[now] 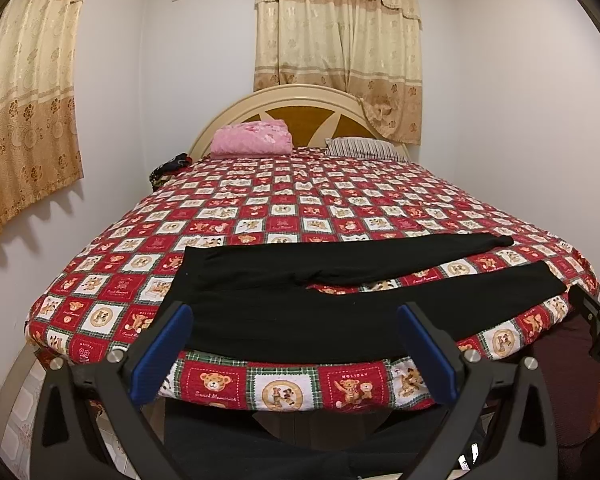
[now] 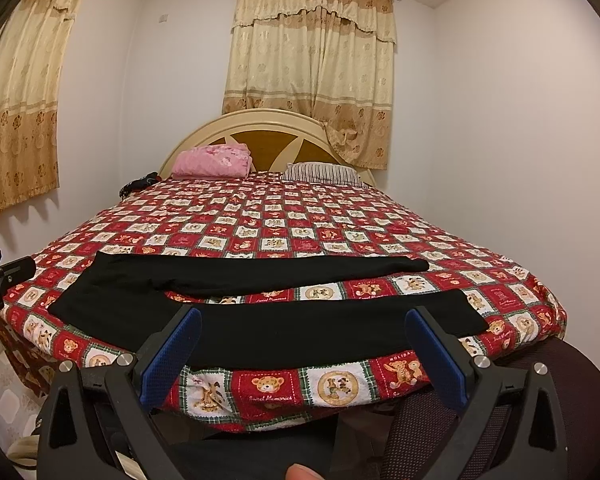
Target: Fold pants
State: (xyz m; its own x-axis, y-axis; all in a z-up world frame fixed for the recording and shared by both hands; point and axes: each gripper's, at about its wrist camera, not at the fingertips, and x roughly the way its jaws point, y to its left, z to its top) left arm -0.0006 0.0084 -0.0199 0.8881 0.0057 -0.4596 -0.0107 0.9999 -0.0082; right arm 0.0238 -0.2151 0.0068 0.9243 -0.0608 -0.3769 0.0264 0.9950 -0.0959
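Lay flat, legs spread, black pants (image 1: pixel 284 312) along bed (image 1: pixel 260 208) near edge; gaped wide and empty both left hand-held gripper (image 1: pixel 296 344) and right hand-held gripper (image 2: pixel 304 348); showed a fingertip (image 2: pixel 302 473) only in right wrist view.

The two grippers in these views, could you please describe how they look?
The left gripper and right gripper look alike: black angular plastic frames with silver round bolts, each carrying two flat fingers faced with blue ribbed pads. White lettering marks the side of each body, only partly legible. No cables show.
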